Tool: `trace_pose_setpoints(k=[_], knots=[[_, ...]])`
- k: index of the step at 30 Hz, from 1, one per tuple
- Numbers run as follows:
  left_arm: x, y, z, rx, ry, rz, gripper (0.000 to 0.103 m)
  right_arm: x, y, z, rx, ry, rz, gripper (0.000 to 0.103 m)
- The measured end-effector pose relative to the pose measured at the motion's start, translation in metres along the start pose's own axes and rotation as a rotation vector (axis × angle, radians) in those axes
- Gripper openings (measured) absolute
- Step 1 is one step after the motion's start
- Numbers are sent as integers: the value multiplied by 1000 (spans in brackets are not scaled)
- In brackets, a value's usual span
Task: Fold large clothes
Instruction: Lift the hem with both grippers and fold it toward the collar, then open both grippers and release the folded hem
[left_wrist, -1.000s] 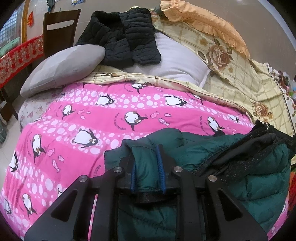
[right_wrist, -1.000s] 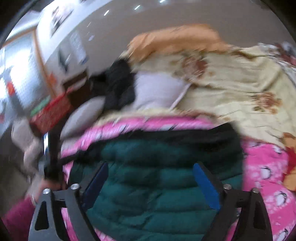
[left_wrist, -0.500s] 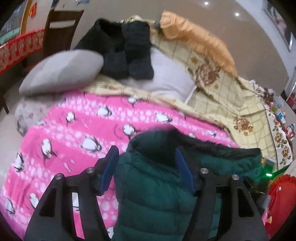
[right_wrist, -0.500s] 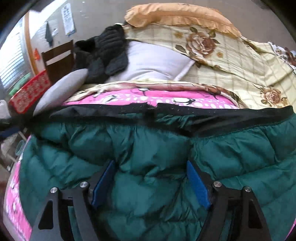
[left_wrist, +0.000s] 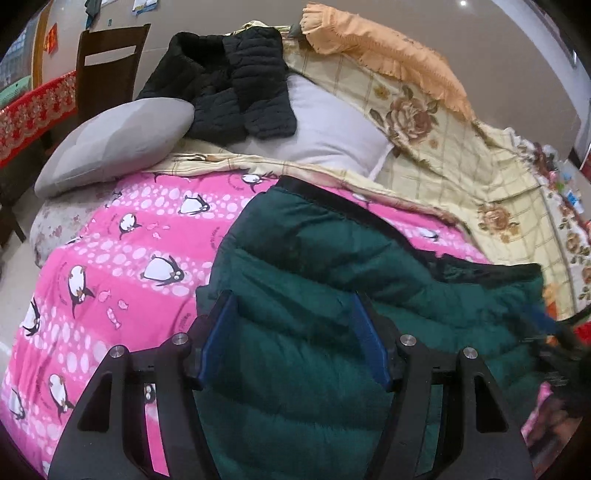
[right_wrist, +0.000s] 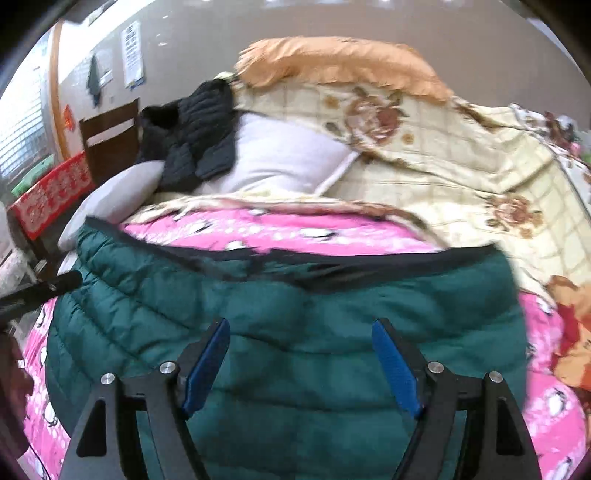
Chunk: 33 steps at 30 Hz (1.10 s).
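Observation:
A dark green puffer jacket (left_wrist: 332, 258) with a black hem band (left_wrist: 332, 201) lies spread on the pink penguin blanket (left_wrist: 129, 258). My left gripper (left_wrist: 293, 297) is open just above the jacket's near left part, its blue pads (left_wrist: 218, 336) apart and gripping nothing. In the right wrist view the same jacket (right_wrist: 295, 295) fills the lower half. My right gripper (right_wrist: 300, 323) hovers open over its middle, with blue pads (right_wrist: 395, 369) wide apart and no cloth pinched between them.
A black quilted jacket (left_wrist: 229, 85) lies folded across a grey pillow (left_wrist: 114, 140) and a white pillow (left_wrist: 332, 129) at the head of the bed. A floral yellow quilt (left_wrist: 443, 147) covers the right side. A wooden chair (left_wrist: 107, 70) and a red-clothed table (left_wrist: 33, 114) stand at left.
My left gripper let go of the green jacket fold, opened and pulled back. The jacket now lies flatter and wider. My right gripper has dropped closer to the jacket, still open.

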<state>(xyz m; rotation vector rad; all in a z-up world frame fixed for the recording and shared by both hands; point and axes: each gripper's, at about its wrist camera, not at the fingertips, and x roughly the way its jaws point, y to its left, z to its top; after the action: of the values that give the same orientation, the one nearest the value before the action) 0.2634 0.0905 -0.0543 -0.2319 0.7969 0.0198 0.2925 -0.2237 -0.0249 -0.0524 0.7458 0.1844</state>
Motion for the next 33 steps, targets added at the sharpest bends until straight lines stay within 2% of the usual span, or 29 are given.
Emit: trace_pose_setpoints(k=[4, 8, 13, 18, 23, 28, 31, 33], knots=[[22, -1, -1, 19, -3, 55, 64, 1, -42, -5, 29, 7, -93, 77], [40, 1, 2, 28, -9, 79, 64, 35, -74, -15, 65, 64, -134, 77], [57, 1, 2, 35, -21, 103, 66, 64, -77, -18, 65, 56, -152, 83], [67, 3, 2, 20, -16, 94, 69, 77, -80, -18, 73, 54, -142, 86], [52, -1, -1, 60, -28, 111, 69, 46, -69, -18, 51, 31, -173, 86], [15, -3, -6, 61, -50, 90, 69, -10, -48, -19, 65, -20, -69, 86], [-7, -6, -13, 65, -63, 67, 69, -33, -29, -24, 64, 5, 13, 86], [-19, -11, -19, 85, -73, 67, 69, -41, -15, -29, 44, 10, 31, 87]])
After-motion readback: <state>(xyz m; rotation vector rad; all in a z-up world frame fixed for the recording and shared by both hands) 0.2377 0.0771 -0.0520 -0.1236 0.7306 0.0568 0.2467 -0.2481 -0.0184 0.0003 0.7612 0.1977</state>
